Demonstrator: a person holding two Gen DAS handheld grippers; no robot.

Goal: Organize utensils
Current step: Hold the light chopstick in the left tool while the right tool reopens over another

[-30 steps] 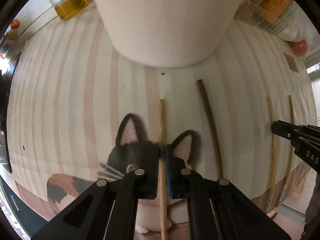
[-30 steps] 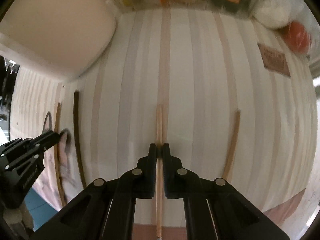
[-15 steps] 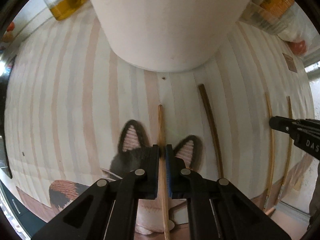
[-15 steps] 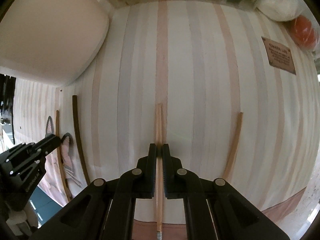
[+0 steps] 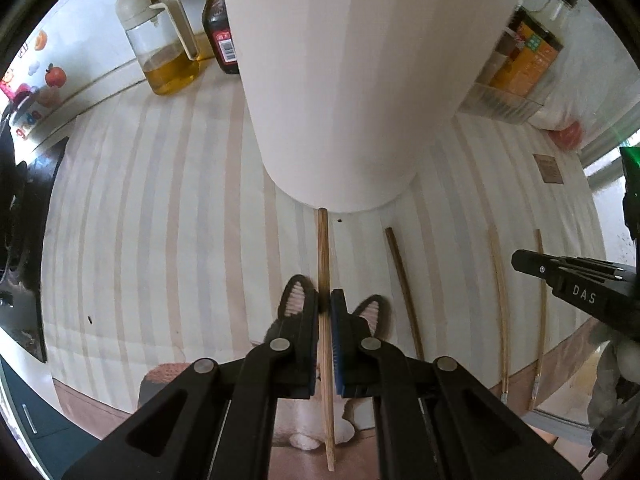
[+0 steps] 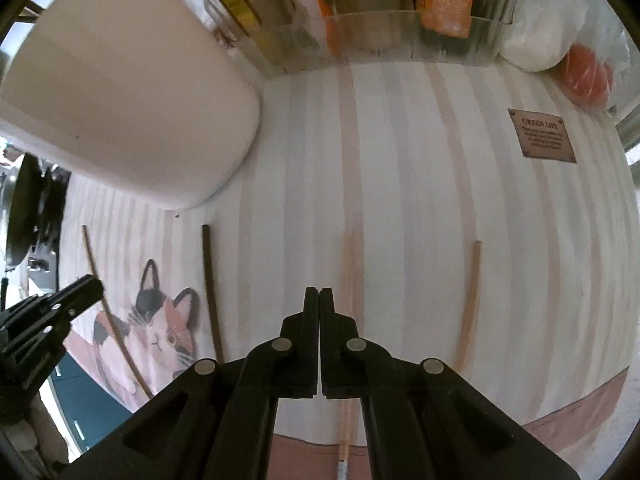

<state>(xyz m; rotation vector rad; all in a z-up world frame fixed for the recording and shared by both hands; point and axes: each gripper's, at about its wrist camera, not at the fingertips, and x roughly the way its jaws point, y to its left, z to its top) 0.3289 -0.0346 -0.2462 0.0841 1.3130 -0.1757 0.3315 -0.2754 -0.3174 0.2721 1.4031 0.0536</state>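
A chopstick [image 5: 323, 264] is clamped in the left gripper [image 5: 325, 300]; the right gripper [image 6: 319, 294] is closed empty. The chopstick's 12 o'clock tip could be knocked against the white container [image 5: 340, 80].

- The left gripper [image 5: 325, 300] is clamped on a light wooden chopstick [image 5: 323, 248], whose far tip reaches the base of a large white container [image 5: 340, 80].
- A dark brown chopstick [image 5: 402, 284] lies to the right on the striped mat [image 5: 160, 240]; two pale chopsticks [image 5: 498, 280] lie farther right.
- The right gripper [image 5: 520, 261] enters from the right edge over those pale sticks.
- A cat picture [image 5: 374, 312] on the mat shows behind the fingers.
- An oil jug [image 5: 164, 40] and a dark bottle [image 5: 220, 28] stand at the back.
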